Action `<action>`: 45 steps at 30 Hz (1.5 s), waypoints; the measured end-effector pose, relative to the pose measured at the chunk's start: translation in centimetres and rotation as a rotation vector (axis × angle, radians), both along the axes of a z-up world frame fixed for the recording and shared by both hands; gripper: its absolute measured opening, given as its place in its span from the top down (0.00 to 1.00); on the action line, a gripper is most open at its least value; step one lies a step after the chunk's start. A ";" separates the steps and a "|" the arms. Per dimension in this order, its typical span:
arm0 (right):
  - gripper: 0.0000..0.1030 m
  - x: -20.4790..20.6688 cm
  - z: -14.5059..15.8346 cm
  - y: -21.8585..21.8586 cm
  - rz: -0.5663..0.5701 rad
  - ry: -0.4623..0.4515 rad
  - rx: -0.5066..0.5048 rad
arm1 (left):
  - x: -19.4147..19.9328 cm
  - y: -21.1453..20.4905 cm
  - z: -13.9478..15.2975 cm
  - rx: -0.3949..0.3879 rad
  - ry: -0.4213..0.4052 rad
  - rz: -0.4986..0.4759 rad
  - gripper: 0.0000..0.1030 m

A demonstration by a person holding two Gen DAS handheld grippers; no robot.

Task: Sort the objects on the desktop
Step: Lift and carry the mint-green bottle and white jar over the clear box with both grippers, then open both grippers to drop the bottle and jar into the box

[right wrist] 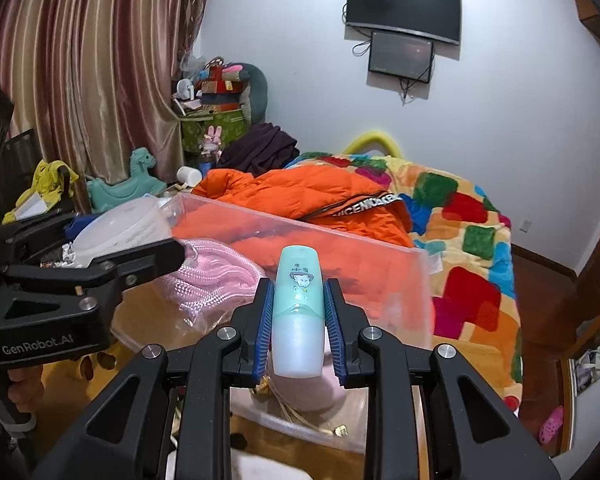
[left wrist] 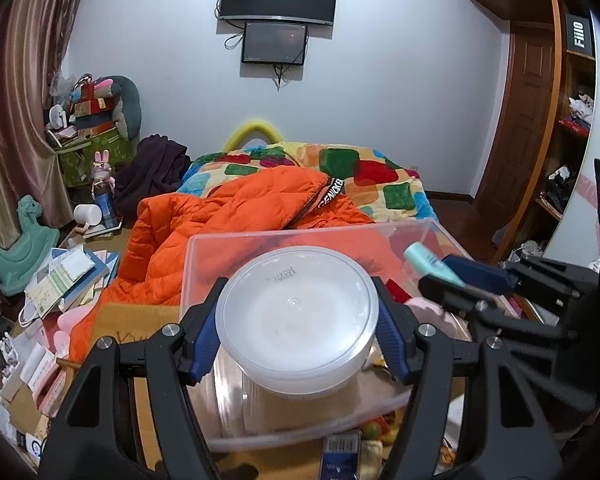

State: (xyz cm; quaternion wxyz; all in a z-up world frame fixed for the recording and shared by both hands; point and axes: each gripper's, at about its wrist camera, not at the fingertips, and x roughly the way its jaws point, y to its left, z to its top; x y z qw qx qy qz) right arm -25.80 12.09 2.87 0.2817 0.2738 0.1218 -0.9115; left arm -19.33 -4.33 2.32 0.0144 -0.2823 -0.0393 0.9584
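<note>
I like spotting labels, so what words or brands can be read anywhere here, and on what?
"GenRobot.AI": side of the left gripper body.
"FiiO": black box on the shelf.
"ICEMAKER", partly hidden: strap on the orange jacket.
Stamped code on the round container's lid: mirrored, unreadable.
Teal bottle: print too small.

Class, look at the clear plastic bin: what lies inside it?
Inside the clear plastic bin a pink knitted bundle shows; the grippers and what they hold cover the rest of the floor.

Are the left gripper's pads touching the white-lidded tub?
Touching. In the left wrist view, both blue pads of the left gripper press against opposite sides of the tub, just below its lid, with no gap visible on either side.
</note>
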 end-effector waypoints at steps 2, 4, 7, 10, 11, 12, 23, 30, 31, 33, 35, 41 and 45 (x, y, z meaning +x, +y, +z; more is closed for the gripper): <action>0.78 -0.5 -0.5 -0.5 0.007 -0.007 0.014 | -0.8 0.0 -0.3 -0.008 -0.011 0.003 0.36; 0.78 -0.9 -0.9 -0.8 0.011 -0.011 0.027 | -1.4 -0.1 -0.7 -0.015 -0.017 0.009 0.36; 0.78 -1.5 -1.7 -1.2 0.017 -0.023 0.049 | -1.9 -0.2 -1.1 -0.016 -0.024 0.006 0.36; 0.78 -1.9 -2.2 -1.5 0.017 -0.029 0.073 | -2.6 -0.2 -1.4 -0.026 -0.038 0.005 0.36; 0.78 -2.1 -2.4 -1.6 0.018 -0.032 0.079 | -2.7 -0.2 -1.5 -0.026 -0.042 0.003 0.36; 0.78 -2.2 -2.5 -1.7 0.017 -0.034 0.082 | -2.9 -0.2 -1.7 -0.024 -0.048 0.001 0.36; 0.78 -2.0 -2.9 -3.0 0.022 -0.009 0.142 | -2.8 -0.9 -1.7 0.021 -0.050 -0.014 0.29; 0.64 -1.4 -2.3 -2.7 0.001 0.003 0.128 | -2.0 -0.8 -0.8 0.010 -0.033 -0.014 0.26; 0.63 -1.2 -2.1 -2.6 -0.001 0.005 0.126 | -1.9 -0.8 -0.7 0.010 -0.032 -0.013 0.25; 0.61 -0.8 -1.8 -2.4 -0.004 0.008 0.124 | -1.6 -0.8 -0.5 0.011 -0.028 -0.011 0.23; 0.52 -0.4 -1.5 -2.1 -0.009 0.013 0.122 | -1.2 -0.7 -0.3 0.010 -0.027 -0.009 0.21; 0.40 1.5 -0.2 -0.7 -0.035 0.047 0.116 | 0.7 -0.1 0.4 -0.039 -0.010 -0.007 0.17; 0.31 3.4 0.9 0.7 -0.056 0.100 0.115 | 2.5 0.2 0.7 -0.074 0.007 -0.005 0.15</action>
